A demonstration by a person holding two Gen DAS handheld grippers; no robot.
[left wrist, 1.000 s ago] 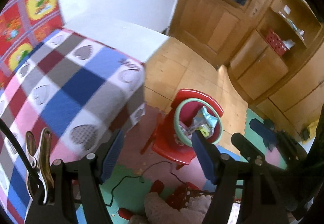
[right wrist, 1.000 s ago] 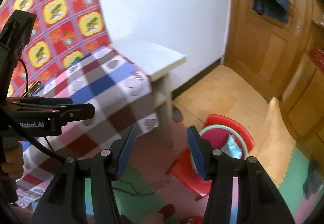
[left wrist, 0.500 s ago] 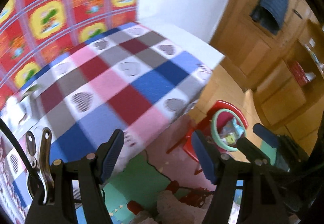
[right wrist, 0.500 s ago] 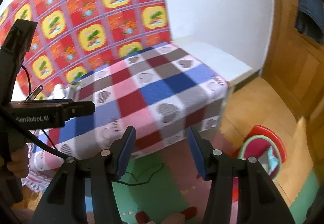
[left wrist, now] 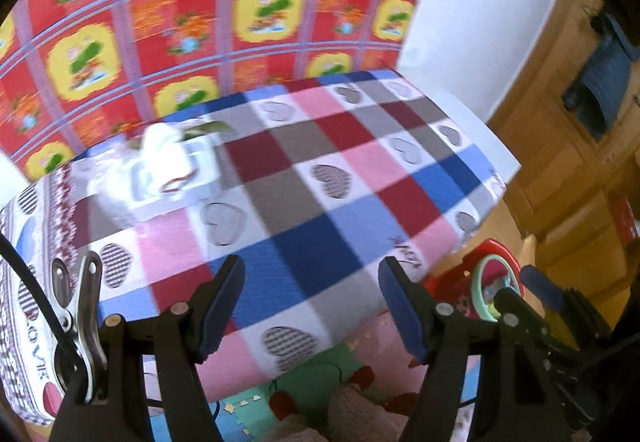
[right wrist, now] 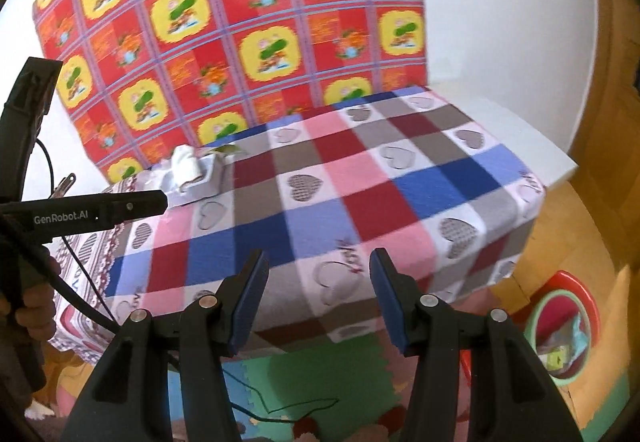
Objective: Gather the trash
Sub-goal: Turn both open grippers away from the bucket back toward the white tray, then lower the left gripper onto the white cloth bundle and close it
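Step in hand, my read: transit to the next piece of trash, nothing picked yet. Left gripper (left wrist: 312, 300) has its fingers spread and empty; same for the right gripper (right wrist: 318, 296), fingers apart with nothing between them.

Landmark = the checked cloth (right wrist: 360, 182) covering the worktop. Trash pile (right wrist: 192, 174) (white crumpled tissue on a flat wrapper or packet, with a greenish scrap at its back edge) lies on the cloth's far left corner, close against the red patterned backdrop (right wrist: 240, 22). In the left wrist view the same pile (left wrist: 168, 166) is blurred, so I can't separate the items. The green-rimmed bin (right wrist: 568, 334), with wrappers already inside, sits on a red stool on the floor, below and right of the cloth's near right corner.

Both grippers hang over the cloth's near edge, well apart from the pile. Next move probably needs: reach across the cloth to the far left corner, drop fingers around the tissue, close, then carry it to the bin. Left gripper looks nearer. Risk: thin wrapper lies flat on soft cloth, easy to pinch fabric too.
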